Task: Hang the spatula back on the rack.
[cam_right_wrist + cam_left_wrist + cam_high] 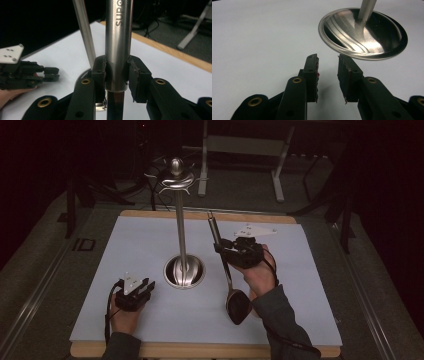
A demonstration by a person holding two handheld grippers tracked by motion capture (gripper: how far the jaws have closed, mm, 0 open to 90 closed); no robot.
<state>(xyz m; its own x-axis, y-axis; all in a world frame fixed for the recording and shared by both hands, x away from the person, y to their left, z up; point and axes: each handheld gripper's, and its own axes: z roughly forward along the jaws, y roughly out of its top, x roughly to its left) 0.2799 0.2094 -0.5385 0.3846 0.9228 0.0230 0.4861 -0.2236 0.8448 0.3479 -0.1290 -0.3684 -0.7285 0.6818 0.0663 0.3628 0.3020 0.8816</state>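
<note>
A steel utensil stand rises from a round dished base in the middle of the white mat, with hooks at its top. My right gripper is shut on the metal handle of a dark ladle, held tilted to the right of the stand with the bowl low near the mat. In the right gripper view the handle sits clamped between the jaws, with the stand's pole just behind. My left gripper rests open on the mat, left of the base, nothing between its fingers.
The white mat covers a wooden board whose edges show at front and back. Behind the table stand a grey frame and cables on a dark floor. The other hand's gripper shows at the left of the right gripper view.
</note>
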